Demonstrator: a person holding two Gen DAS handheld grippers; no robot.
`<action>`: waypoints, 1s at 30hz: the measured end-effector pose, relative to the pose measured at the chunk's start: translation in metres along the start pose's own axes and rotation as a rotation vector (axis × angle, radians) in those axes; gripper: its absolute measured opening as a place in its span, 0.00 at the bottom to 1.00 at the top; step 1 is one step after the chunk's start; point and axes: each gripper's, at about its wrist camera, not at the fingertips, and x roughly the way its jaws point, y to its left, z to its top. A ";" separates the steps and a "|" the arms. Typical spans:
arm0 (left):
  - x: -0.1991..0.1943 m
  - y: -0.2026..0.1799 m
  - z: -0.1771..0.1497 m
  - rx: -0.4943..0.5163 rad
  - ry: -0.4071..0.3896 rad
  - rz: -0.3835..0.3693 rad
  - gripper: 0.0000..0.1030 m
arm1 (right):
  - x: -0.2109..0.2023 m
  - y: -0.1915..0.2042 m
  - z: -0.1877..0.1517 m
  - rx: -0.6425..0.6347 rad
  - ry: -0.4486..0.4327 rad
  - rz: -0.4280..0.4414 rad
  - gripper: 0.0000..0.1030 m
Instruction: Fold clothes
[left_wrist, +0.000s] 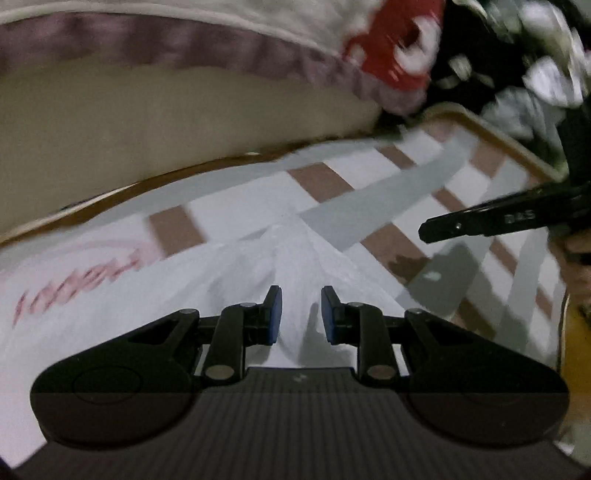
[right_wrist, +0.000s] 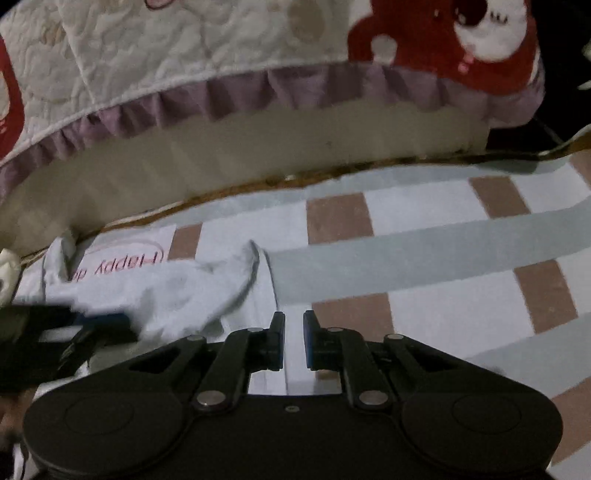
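From the left wrist view, the left hand-held gripper (left_wrist: 301, 314) hovers low over a white cotton garment with pink lettering (left_wrist: 229, 269), its blue-padded fingers (left_wrist: 275, 314) parted with a ridge of the white cloth rising between them, though nothing is pinched; the garment lies on a checked mat of white, grey-blue and brown squares with a tan border (left_wrist: 391, 192); the right hand-held gripper (left_wrist: 476, 221) reaches in from the right edge, above the mat; beyond the mat stands a bed with a quilted cover, purple frill and red cartoon print (left_wrist: 221, 55).

From the right wrist view, the right hand-held gripper (right_wrist: 294, 339) has its fingers released with a narrow gap, over the garment's right edge (right_wrist: 207, 291) where it meets the mat (right_wrist: 424, 243); the garment is rumpled, pink script showing at the left; the left hand-held gripper (right_wrist: 103, 325) is blurred at the left, touching the cloth; the bed (right_wrist: 258, 92) runs across the top.
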 end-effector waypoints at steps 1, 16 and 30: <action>0.008 0.002 0.002 -0.011 -0.001 0.003 0.21 | 0.004 -0.004 0.002 0.029 0.007 0.032 0.15; 0.034 0.022 -0.025 -0.227 -0.069 -0.189 0.03 | 0.072 -0.011 0.032 0.335 0.150 0.369 0.47; -0.023 0.010 -0.042 -0.193 -0.147 -0.130 0.05 | 0.091 0.009 0.063 0.096 0.048 0.338 0.04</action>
